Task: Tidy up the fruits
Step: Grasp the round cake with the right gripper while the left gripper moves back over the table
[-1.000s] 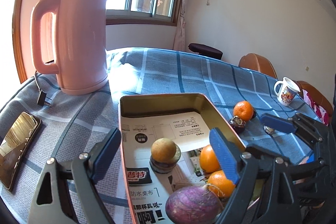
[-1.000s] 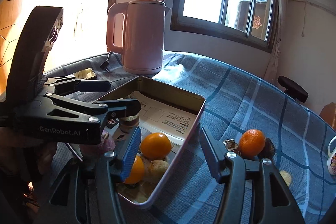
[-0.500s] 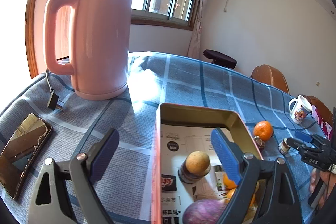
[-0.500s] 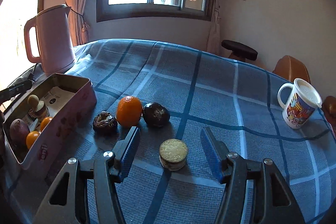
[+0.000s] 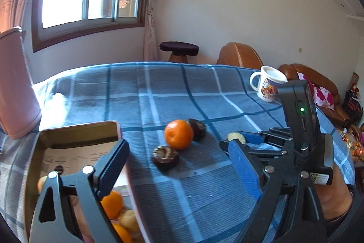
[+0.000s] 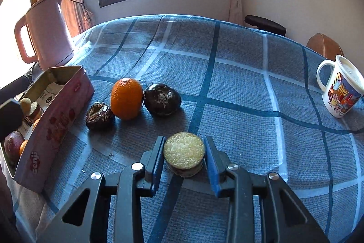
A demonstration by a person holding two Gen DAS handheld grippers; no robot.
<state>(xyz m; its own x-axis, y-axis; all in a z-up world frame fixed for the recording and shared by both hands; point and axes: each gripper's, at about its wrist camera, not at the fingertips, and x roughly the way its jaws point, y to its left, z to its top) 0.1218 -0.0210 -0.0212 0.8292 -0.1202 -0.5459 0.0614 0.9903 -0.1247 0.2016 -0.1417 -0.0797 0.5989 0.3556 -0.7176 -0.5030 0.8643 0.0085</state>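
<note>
Right gripper (image 6: 183, 157) has come down around the round yellow-topped piece (image 6: 183, 153) on the bench (image 6: 238, 88); half a second ago that piece sat ahead of wide-spread fingers, and now they have narrowed to flank it on both sides, though contact cannot be confirmed. A pickup toward the tin (image 6: 56, 111) looks imminent. Left gripper (image 5: 179, 172) has swung away from the tin (image 5: 75, 133), hanging wide and empty over the cloth.

Only the right wrist view shows the fingers bracketing the piece, plus the orange (image 6: 126, 98) and two dark fruits (image 6: 162, 99) waiting nearby. Left wrist view alone reveals oranges (image 5: 112, 204) already inside the tin, and the right tool from the side.
</note>
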